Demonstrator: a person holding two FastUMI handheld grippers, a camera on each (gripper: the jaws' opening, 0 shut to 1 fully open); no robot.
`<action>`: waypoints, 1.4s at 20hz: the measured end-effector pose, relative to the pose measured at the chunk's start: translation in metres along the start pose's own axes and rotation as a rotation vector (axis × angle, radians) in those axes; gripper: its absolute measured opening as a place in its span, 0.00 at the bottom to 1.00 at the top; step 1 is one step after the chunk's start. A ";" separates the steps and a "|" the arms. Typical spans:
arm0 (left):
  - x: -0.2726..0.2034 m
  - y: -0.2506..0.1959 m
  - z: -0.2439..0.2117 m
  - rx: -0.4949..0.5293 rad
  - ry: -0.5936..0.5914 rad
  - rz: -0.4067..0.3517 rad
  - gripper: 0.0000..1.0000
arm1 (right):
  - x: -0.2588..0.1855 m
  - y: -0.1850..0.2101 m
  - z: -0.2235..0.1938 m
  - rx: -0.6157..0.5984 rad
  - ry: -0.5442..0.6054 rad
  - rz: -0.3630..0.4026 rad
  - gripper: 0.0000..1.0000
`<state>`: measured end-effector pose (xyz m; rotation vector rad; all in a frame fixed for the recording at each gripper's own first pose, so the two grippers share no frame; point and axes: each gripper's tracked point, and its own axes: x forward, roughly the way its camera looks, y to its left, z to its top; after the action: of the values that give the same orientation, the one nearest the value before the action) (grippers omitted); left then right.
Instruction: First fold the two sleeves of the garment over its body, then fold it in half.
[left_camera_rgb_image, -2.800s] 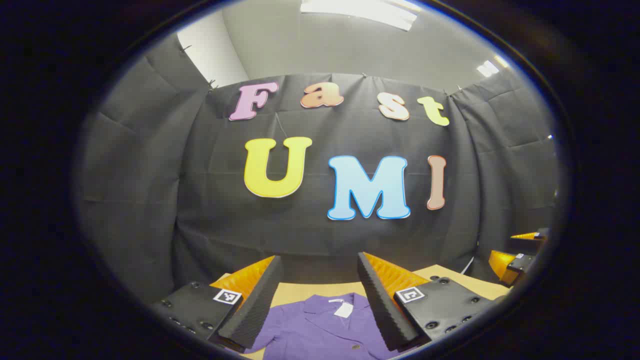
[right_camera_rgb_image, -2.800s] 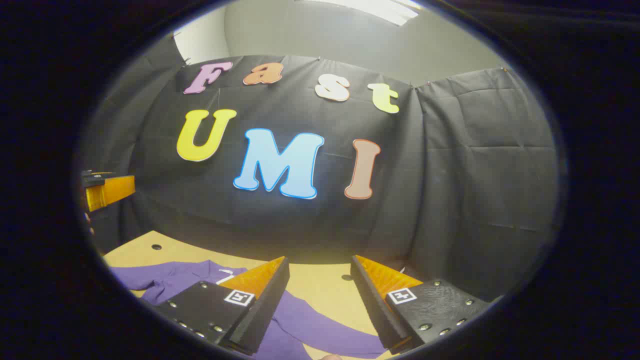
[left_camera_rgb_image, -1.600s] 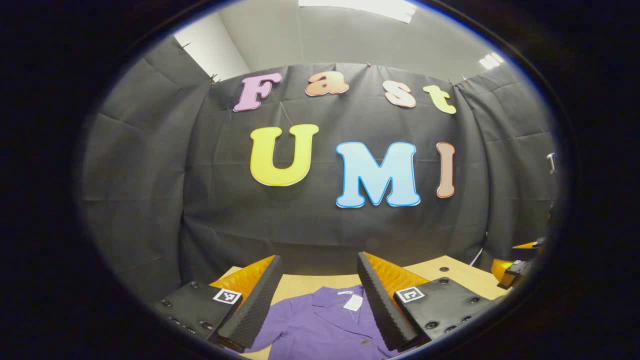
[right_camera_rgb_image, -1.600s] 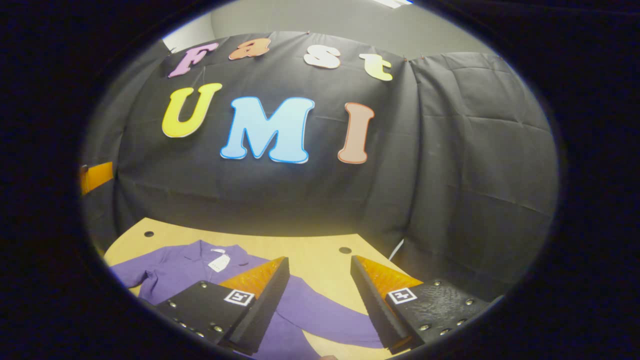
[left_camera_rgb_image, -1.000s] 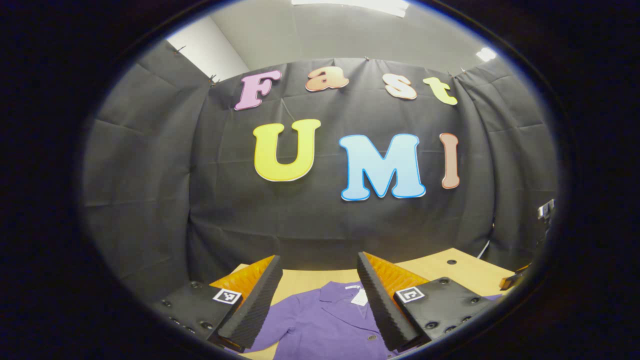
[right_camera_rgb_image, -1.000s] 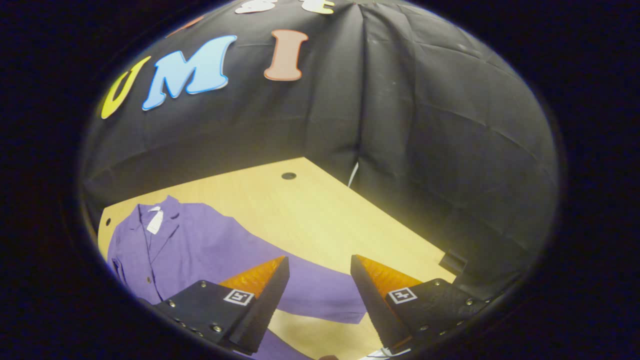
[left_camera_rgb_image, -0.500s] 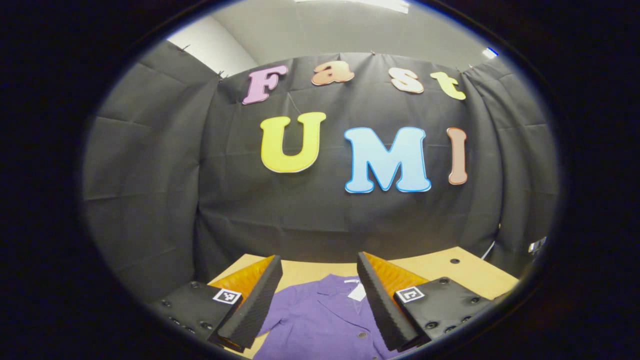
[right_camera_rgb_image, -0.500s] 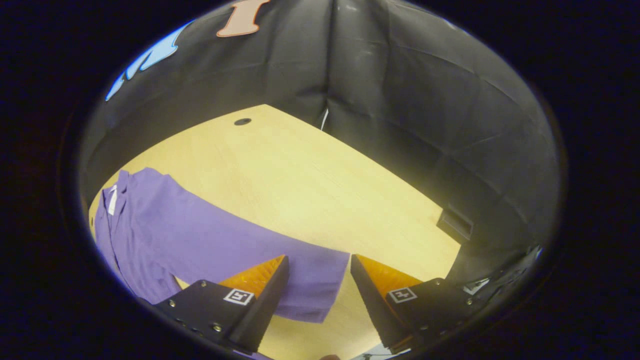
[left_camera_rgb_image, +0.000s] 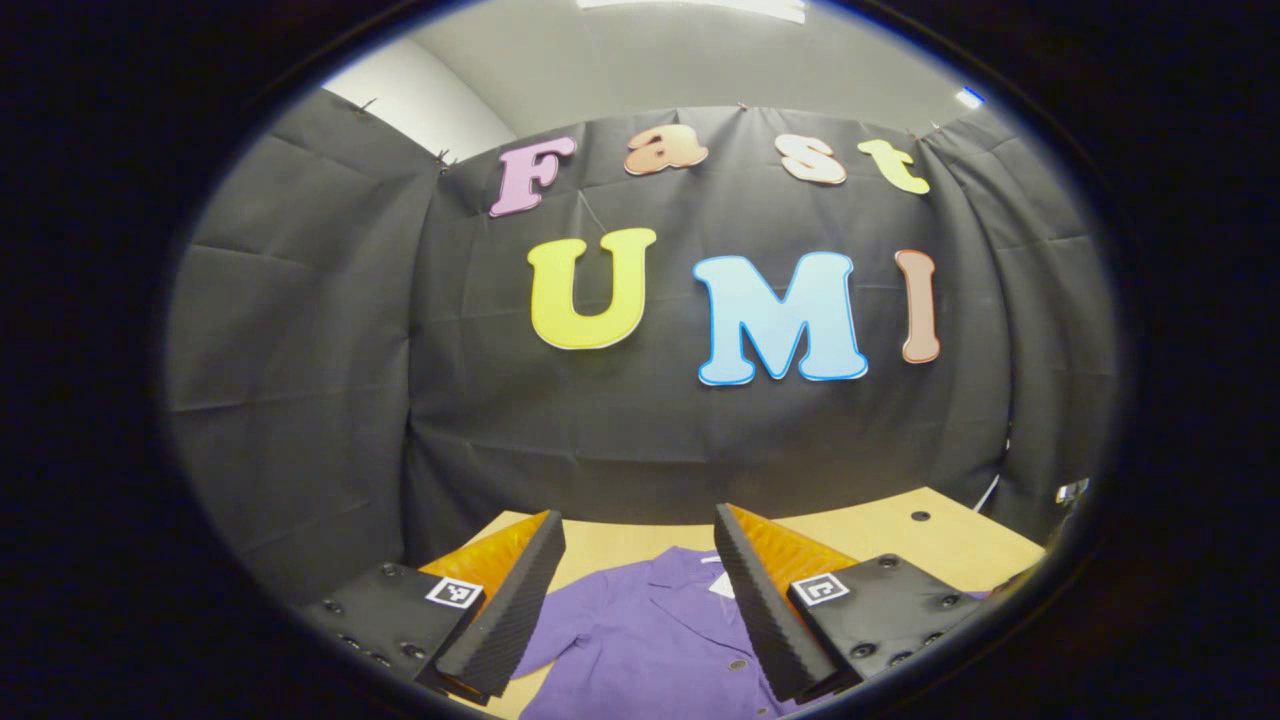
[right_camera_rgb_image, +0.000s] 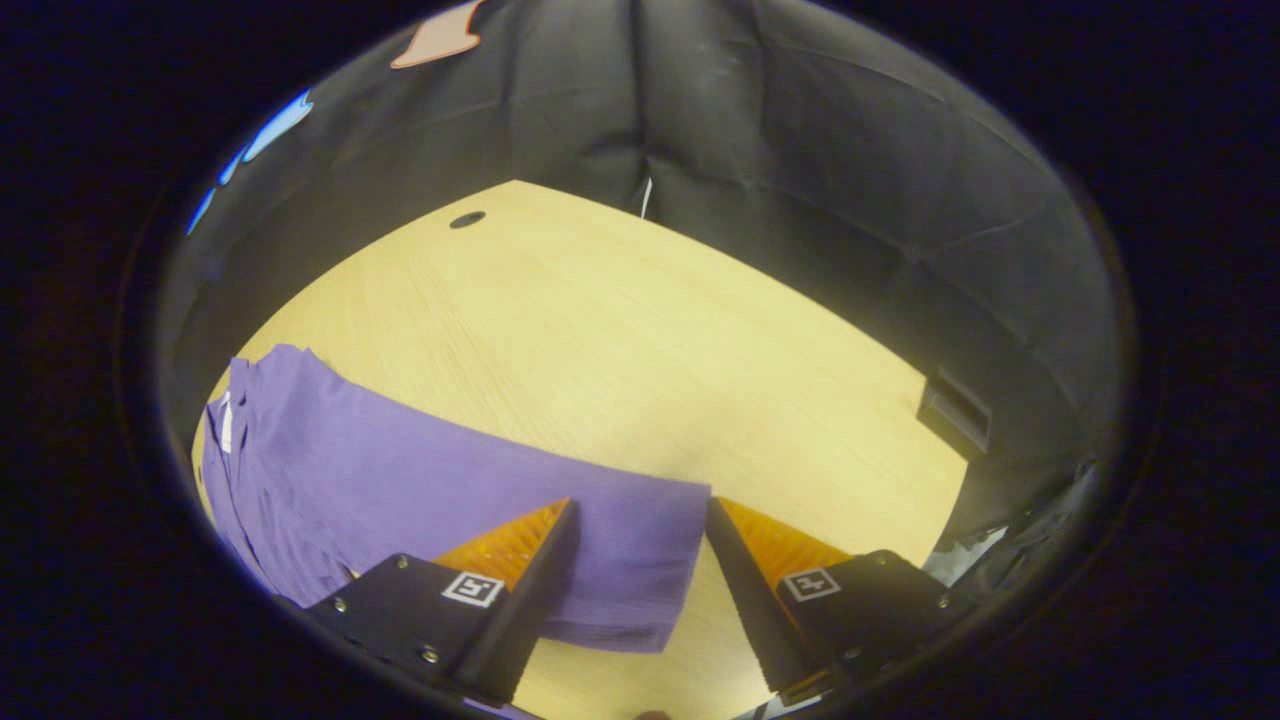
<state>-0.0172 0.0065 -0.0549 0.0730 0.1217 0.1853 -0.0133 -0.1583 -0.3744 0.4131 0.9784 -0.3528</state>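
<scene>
Two fingers frame the bottom of the left gripper view, and I see the left gripper (left_camera_rgb_image: 638, 585) spread wide with nothing between its pads. Through the gap lies the purple garment (left_camera_rgb_image: 655, 640), collar end facing me, a white tag (left_camera_rgb_image: 722, 583) at the neck and a small button (left_camera_rgb_image: 737, 664) lower down the front. It rests flat on the wooden table (left_camera_rgb_image: 880, 540), whose far edge meets the black cloth wall (left_camera_rgb_image: 300, 400). I see the gripper held level and looking out over the shirt, and I cannot tell whether its tips touch the cloth. A dark round hole (left_camera_rgb_image: 920, 516) marks the table top off to the right.

Over to the right gripper view: I have the right gripper (right_camera_rgb_image: 638, 570) tilted down at the table (right_camera_rgb_image: 650, 340), jaws wide apart and gripping nothing. The sleeve (right_camera_rgb_image: 560, 540) runs out from the garment's body at the left and ends right between the two fingers, its cuff edge lying in the gap. The fingers stand to either side of that cuff; contact I cannot confirm. Another round hole (right_camera_rgb_image: 467, 219) sits near the table's far corner, and a dark rectangular slot (right_camera_rgb_image: 953, 408) shows at its right edge.
</scene>
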 end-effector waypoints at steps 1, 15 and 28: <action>0.001 0.004 -0.003 -0.005 0.007 -0.002 0.94 | 0.000 0.000 -0.002 -0.015 0.009 0.007 0.89; 0.011 0.016 -0.013 -0.018 0.015 -0.039 0.94 | -0.004 0.017 -0.001 -0.052 0.009 0.049 0.07; 0.008 0.029 -0.011 -0.042 -0.003 -0.042 0.94 | -0.091 0.068 0.065 0.035 -0.142 0.306 0.02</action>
<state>-0.0159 0.0371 -0.0644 0.0287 0.1160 0.1455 0.0185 -0.1220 -0.2531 0.5537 0.7576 -0.1199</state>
